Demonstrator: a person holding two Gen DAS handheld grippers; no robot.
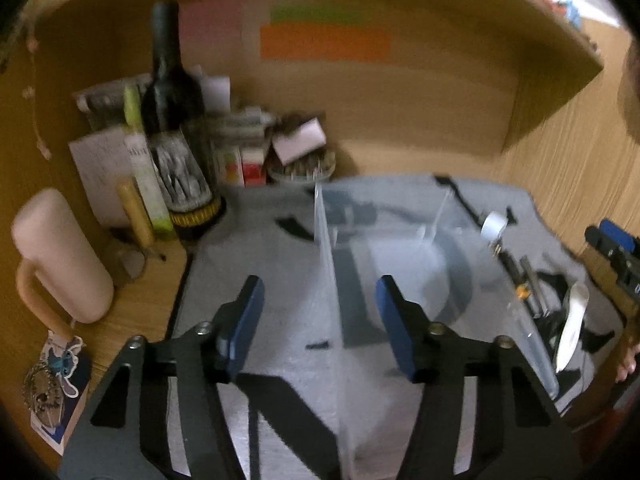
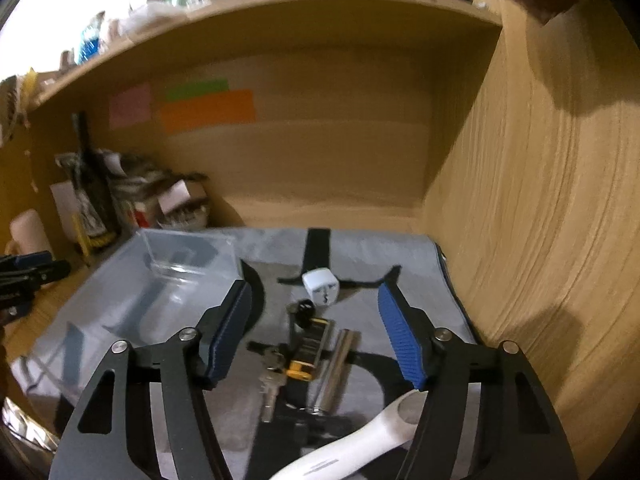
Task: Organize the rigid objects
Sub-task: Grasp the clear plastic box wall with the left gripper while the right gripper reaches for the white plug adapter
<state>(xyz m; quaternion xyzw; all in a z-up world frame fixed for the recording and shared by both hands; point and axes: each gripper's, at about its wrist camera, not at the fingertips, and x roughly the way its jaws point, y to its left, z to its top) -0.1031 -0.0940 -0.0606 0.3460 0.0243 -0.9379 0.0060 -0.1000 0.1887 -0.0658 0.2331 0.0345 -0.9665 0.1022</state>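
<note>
A clear acrylic box stands on a grey mat; it also shows in the right wrist view. My left gripper is open and empty, its fingers either side of the box's near wall. My right gripper is open and empty above a cluster of small objects: a white plug adapter, keys, a silver metal cylinder, a yellow-and-black piece and a white handled tool. The same cluster lies right of the box in the left wrist view.
A wine bottle, boxes and papers crowd the back left corner. A pink mug stands at the left. A wooden side wall rises close on the right. Sticky notes are on the back panel.
</note>
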